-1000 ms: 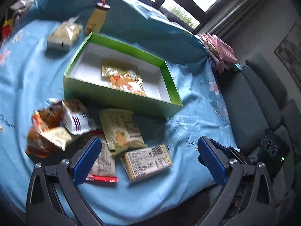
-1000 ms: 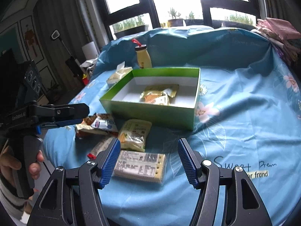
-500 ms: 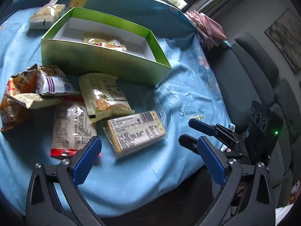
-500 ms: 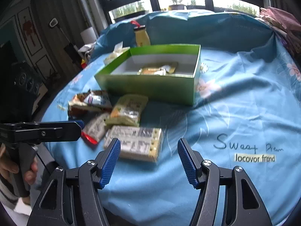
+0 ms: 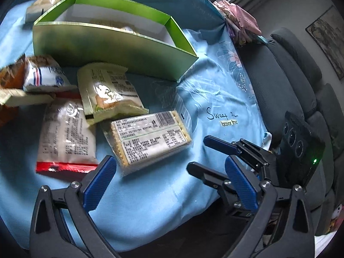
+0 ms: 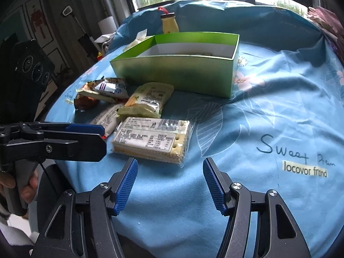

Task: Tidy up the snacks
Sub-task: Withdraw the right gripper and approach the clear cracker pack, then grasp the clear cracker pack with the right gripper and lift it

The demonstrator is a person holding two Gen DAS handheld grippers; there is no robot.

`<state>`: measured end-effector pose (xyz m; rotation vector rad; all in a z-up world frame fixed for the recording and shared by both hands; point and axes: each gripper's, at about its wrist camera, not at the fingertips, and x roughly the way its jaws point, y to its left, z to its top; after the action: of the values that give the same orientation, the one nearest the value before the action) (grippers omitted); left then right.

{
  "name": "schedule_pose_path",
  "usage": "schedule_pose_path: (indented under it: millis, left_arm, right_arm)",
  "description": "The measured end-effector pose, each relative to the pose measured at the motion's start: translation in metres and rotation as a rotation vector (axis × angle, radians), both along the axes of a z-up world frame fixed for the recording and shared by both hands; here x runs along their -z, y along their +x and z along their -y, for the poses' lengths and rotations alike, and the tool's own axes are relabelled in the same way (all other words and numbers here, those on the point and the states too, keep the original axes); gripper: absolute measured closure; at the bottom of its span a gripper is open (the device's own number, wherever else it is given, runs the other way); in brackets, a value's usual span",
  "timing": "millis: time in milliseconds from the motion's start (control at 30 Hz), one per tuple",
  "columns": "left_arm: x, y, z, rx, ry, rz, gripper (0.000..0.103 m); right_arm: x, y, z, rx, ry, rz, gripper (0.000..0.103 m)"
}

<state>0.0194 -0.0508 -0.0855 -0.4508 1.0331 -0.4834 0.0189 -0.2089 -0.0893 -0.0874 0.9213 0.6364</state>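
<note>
A clear-wrapped cracker pack (image 5: 150, 137) (image 6: 152, 137) lies label up on the blue cloth, nearest to me. Behind it lie a pale green packet (image 5: 105, 90) (image 6: 148, 101), a white packet with a red end (image 5: 66, 137), a white-and-blue packet (image 5: 45, 75) and an orange one (image 6: 86, 103). Beyond them stands the open green box (image 5: 111, 47) (image 6: 178, 75) with some packets inside. My left gripper (image 5: 169, 165) is open, low over the cloth just short of the cracker pack. My right gripper (image 6: 169, 164) is open too, empty, its tips just before the same pack.
A yellow bottle (image 6: 169, 22) and a pale packet (image 5: 45, 6) stand behind the box. Folded pink cloth (image 5: 240, 21) lies at the table's far right, above a grey sofa (image 5: 290, 75). The table's near edge drops off below both grippers. A hand (image 6: 13, 185) holds the left gripper's handle.
Both grippers have sunk toward the cloth and come closer to the cracker pack. The right gripper has come into the left wrist view. Neither pair of jaws has changed its width.
</note>
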Motion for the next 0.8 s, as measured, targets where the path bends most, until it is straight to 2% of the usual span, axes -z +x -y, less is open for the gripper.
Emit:
schedule_pose_path:
  millis: [367,533,800]
  left_arm:
    - [0.010,0.015,0.001,-0.035,0.007,-0.063,0.003]
    - [0.011,0.021,0.001,-0.053,0.032,-0.075,0.008]
    - [0.013,0.024,0.005,-0.042,0.066,-0.072,0.008]
  right_arm:
    - [0.009,0.009,-0.005,-0.040,0.011,-0.010,0.039]
    - [0.012,0.016,-0.009,-0.050,0.011,-0.008,0.039]
    - [0.013,0.022,-0.022,-0.099,-0.015,0.004,0.039]
